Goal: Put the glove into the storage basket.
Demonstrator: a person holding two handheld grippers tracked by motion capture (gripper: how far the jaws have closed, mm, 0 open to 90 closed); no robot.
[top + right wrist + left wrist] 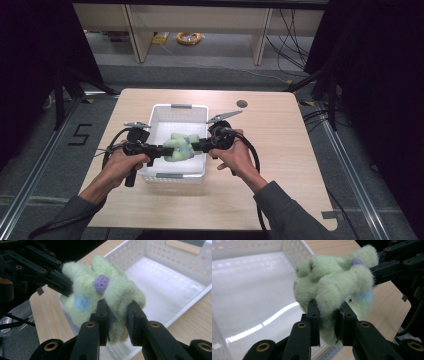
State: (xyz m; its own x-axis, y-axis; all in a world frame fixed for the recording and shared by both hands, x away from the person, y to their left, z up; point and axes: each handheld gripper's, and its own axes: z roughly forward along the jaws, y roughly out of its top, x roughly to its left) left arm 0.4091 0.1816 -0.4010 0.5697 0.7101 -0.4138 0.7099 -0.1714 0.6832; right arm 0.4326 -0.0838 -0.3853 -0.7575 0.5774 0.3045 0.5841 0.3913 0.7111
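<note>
A fuzzy light-green plush toy with a purple knob and a blue patch hangs over the near half of a white perforated basket. My left gripper is shut on the toy's left side, its jaws pinching green fluff. From the opposite side my right gripper is shut on the same toy. The toy is held between both grippers, above the basket floor.
The basket holds nothing else and sits mid-table on a light wooden tabletop. A dark round hole marks the table's far right. Shelving and an orange cable coil lie on the floor beyond.
</note>
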